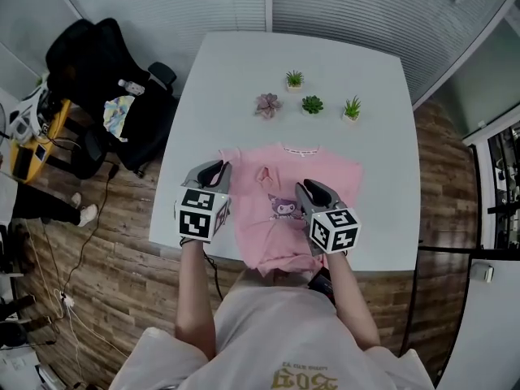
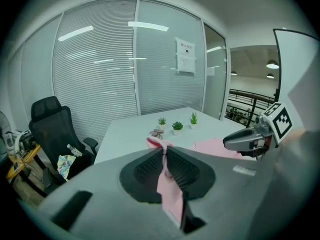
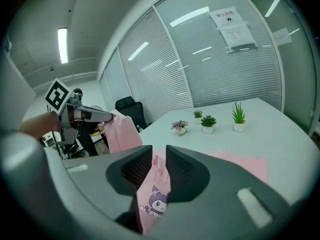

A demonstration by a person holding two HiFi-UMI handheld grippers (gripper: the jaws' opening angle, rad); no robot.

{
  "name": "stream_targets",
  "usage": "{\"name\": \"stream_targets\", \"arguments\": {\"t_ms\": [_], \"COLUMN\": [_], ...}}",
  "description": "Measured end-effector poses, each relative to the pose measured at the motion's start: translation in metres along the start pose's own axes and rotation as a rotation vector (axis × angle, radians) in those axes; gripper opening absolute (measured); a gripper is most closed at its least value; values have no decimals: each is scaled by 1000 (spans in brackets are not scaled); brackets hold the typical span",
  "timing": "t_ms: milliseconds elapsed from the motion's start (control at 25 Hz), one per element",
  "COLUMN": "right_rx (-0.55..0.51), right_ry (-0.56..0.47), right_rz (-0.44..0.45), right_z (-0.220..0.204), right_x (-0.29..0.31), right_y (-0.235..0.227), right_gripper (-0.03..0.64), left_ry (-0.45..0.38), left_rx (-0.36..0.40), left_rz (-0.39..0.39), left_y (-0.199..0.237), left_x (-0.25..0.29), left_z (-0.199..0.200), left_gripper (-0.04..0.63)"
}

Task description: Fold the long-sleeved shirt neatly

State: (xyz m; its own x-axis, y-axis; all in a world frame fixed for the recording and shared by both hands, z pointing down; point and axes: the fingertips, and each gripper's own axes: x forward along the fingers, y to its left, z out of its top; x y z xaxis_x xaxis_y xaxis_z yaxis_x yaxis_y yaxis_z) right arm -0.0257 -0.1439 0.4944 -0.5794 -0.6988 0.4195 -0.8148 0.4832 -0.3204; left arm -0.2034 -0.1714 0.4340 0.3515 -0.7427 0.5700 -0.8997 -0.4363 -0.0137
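Observation:
A pink long-sleeved shirt [image 1: 280, 187] with a purple cartoon print lies partly on the white table [image 1: 244, 71], its lower part lifted off the near edge. My left gripper [image 1: 218, 169] is shut on the shirt's left side; pink cloth [image 2: 167, 184] hangs between its pads in the left gripper view. My right gripper [image 1: 307, 188] is shut on a fold of the shirt's middle, and the printed cloth [image 3: 155, 196] drapes down between its jaws. The two grippers hold the shirt side by side above the table's near edge.
Several small potted plants [image 1: 311, 104] stand in a row at the table's middle, behind the shirt. A black office chair [image 1: 97, 63] with a bottle and cloth on it stands left of the table. Glass walls with blinds close off the far side.

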Motion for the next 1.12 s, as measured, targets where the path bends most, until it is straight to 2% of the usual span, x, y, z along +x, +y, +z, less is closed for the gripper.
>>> {"name": "stream_targets", "arguments": {"t_ms": [520,920,1120], "right_rx": [10,46,59], "right_ry": [-31,-46,-43], "right_rz": [-33,-68,-84], "right_z": [4,3,1], "right_x": [-25,-43,-49], "right_y": [-36,-70,-84], "right_gripper": [98,98,98], "left_ry": [-25,-17,-1], "left_rx": [38,90,91], "left_rz": [-88,-150,-178], "left_y": [-62,-115,-133], "left_x": [25,50,65], "left_z": [27,41,39], "left_gripper": [32,32,34]}}
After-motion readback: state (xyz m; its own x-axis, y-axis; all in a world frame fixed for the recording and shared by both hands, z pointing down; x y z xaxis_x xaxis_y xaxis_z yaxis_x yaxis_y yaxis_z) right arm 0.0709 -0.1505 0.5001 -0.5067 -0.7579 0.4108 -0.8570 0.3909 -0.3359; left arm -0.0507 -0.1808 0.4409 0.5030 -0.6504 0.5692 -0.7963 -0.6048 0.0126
